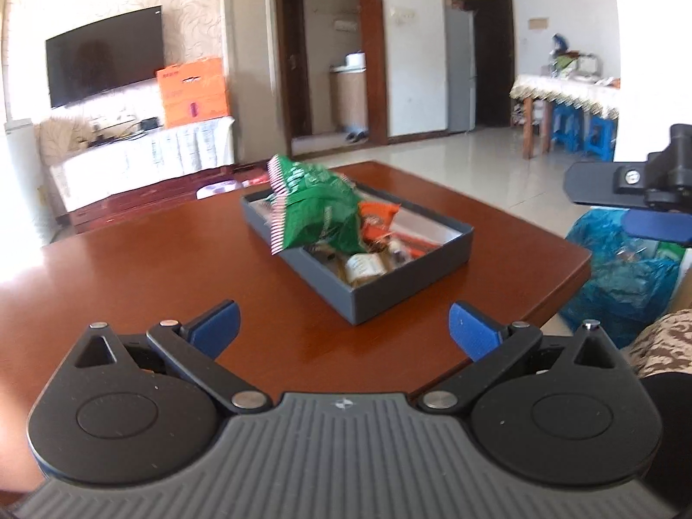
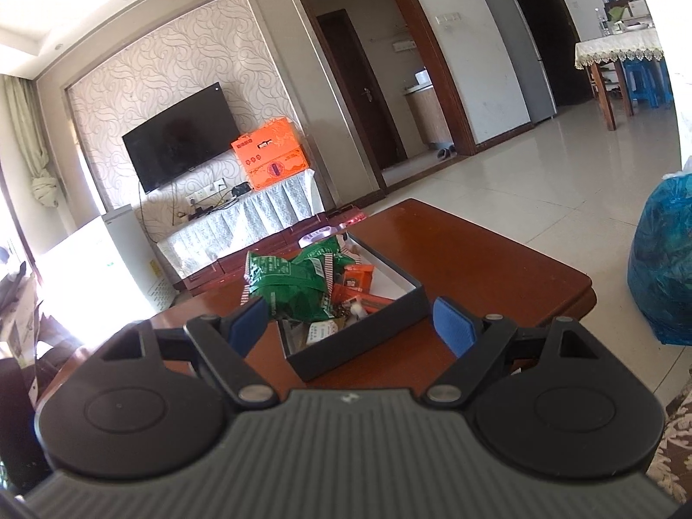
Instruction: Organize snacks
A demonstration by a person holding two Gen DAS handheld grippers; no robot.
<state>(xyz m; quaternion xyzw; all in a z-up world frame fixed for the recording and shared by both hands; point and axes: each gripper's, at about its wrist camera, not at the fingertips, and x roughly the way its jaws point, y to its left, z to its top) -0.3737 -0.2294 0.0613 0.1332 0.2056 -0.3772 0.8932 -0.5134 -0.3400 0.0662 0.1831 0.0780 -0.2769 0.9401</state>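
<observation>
A dark grey box [image 1: 411, 281] [image 2: 367, 333] sits on the reddish-brown table [image 1: 151, 268] [image 2: 475, 255]. A crumpled green snack bag [image 1: 315, 212] [image 2: 294, 285] lies over its far left part. Orange packets [image 1: 376, 220] [image 2: 359, 279] and small wrapped snacks [image 1: 365, 266] lie beside it inside the box. My left gripper [image 1: 344, 328] is open over the near table, short of the box, nothing between its blue pads. My right gripper [image 2: 350, 324] is open too, hovering before the box's near end. In the left wrist view the right gripper [image 1: 640, 203] enters at the right edge.
A blue plastic bag [image 1: 623, 272] [image 2: 666, 264] stands on the floor right of the table. Behind are a TV [image 2: 181, 142], an orange carton [image 2: 270, 151] on a low cabinet, doorways, and a dining table [image 1: 566, 91] with blue stools. Patterned fabric [image 1: 661, 341] is at the near right.
</observation>
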